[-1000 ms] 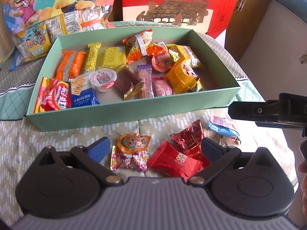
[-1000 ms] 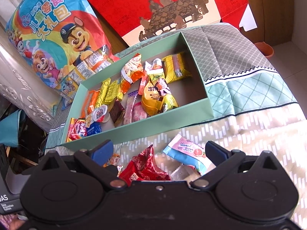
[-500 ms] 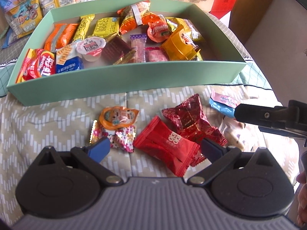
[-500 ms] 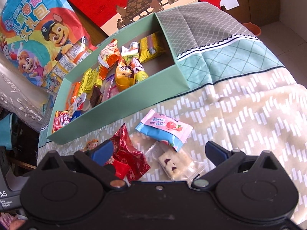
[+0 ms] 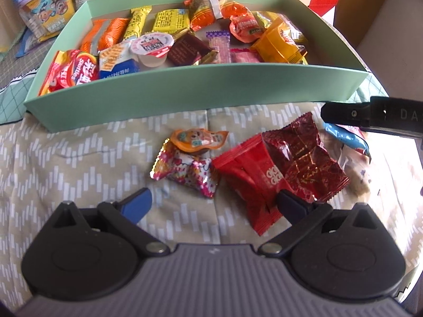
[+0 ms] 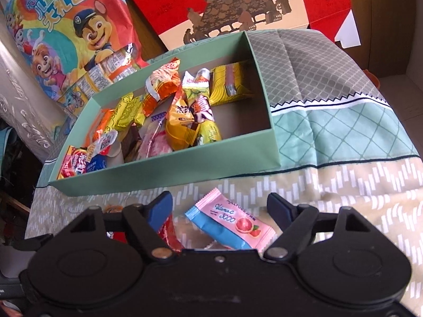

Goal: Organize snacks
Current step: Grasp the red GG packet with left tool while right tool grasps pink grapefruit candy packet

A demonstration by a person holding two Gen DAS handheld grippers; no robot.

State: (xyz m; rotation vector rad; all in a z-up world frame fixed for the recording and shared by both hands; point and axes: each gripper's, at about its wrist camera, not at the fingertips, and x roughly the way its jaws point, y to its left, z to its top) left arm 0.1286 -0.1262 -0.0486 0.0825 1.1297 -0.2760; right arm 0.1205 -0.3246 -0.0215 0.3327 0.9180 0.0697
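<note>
Left wrist view: one mint-green box [image 5: 201, 89] on the patterned tablecloth [image 5: 66, 163], packed with assorted wrapped snacks; exact count not readable, since several overlap. Four loose snacks lie in front of the box: one orange-lidded jelly cup [image 5: 198, 140] resting on one pink floral candy [image 5: 185, 170], one bright red packet [image 5: 248, 177], and one dark red foil packet [image 5: 304, 155] overlapping it. A fifth, the blue-and-pink sachet [image 5: 343, 134], is partly hidden by the other gripper's black body. Left gripper [image 5: 212, 203]: jaws spread wide, holding nothing; the right-hand fingertip sits against the bright red packet's lower edge, the left-hand one over bare cloth.

Right wrist view: same box [image 6: 169, 169], one; behind it one cartoon-dog gift bag [image 6: 68, 26] and one red carton [image 6: 238, 5]. Right gripper [image 6: 219, 208]: jaws wide apart, empty, hovering around the blue-and-pink sachet [image 6: 230, 224], contact not discernible. A red wrapper and a clear wrapper beneath are cut off by the gripper body.
</note>
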